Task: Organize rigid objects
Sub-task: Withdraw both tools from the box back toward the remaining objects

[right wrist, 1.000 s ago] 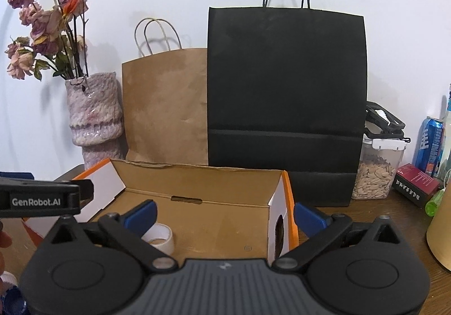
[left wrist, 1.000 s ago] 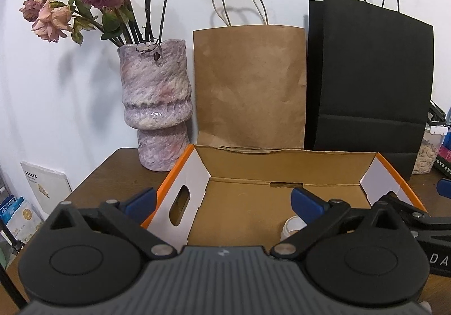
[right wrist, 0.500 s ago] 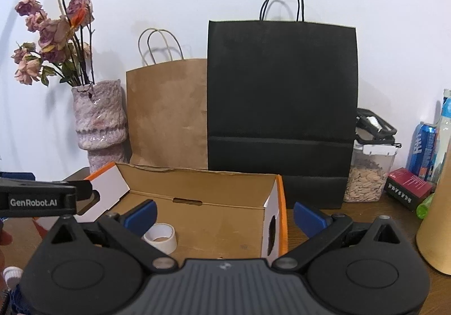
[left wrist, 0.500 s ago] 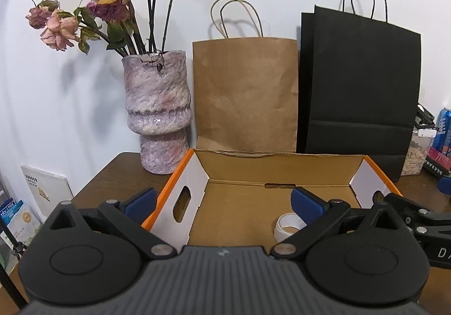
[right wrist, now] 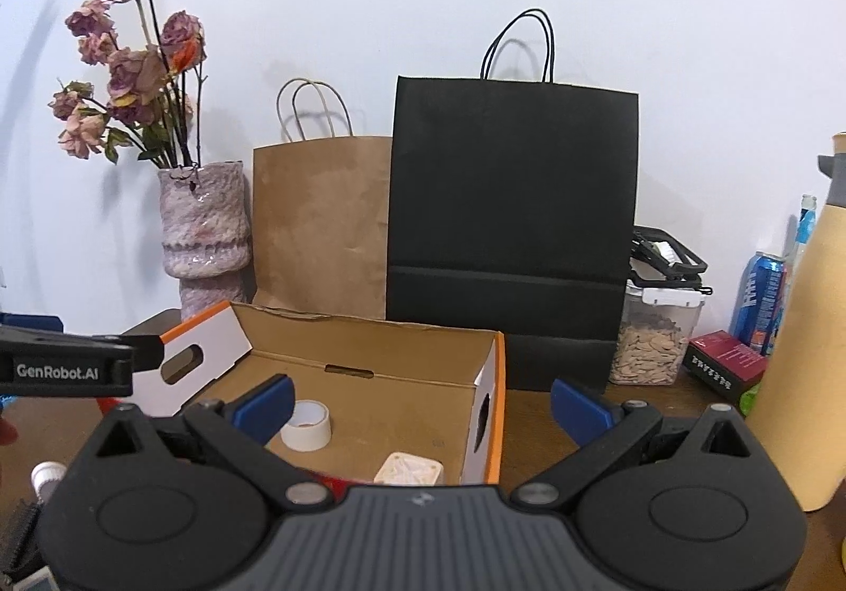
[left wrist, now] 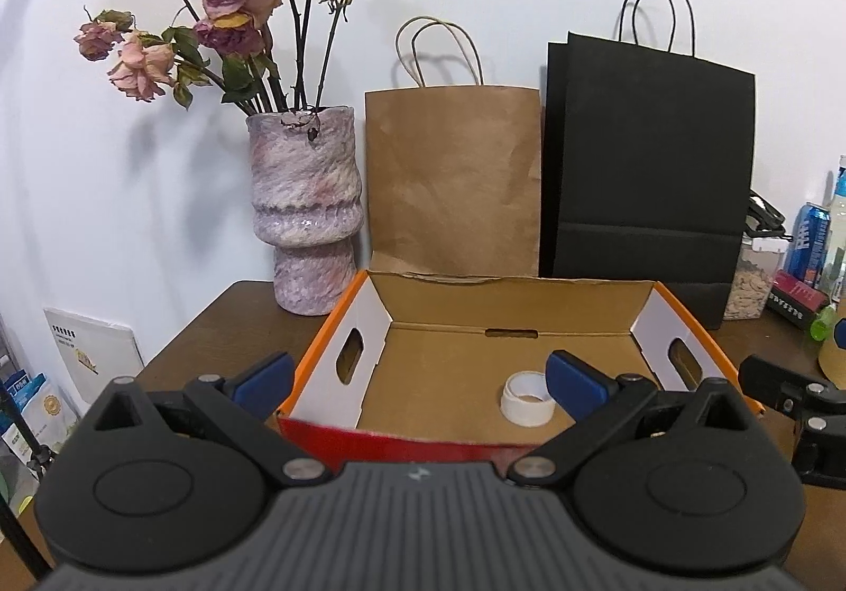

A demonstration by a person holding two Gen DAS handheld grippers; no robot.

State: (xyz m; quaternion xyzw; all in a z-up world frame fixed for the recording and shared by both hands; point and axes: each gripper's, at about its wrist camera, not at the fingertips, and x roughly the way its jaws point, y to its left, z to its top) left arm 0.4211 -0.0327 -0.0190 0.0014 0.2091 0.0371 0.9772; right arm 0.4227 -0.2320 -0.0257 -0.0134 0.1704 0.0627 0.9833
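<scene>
The cardboard box (left wrist: 507, 321) at centre frame is raw matt brown inside, with smooth white end flaps and orange edging. A roll of tape (left wrist: 527, 398) in it looks like dull white paper. Behind, the brown bag (left wrist: 454, 178) is creased kraft paper; the black bag (left wrist: 650, 157) is flat matt paper. At left, the vase (left wrist: 306, 215) shows rough, mottled glaze with a glossy band. The table (left wrist: 222, 321) is dark wood.
</scene>
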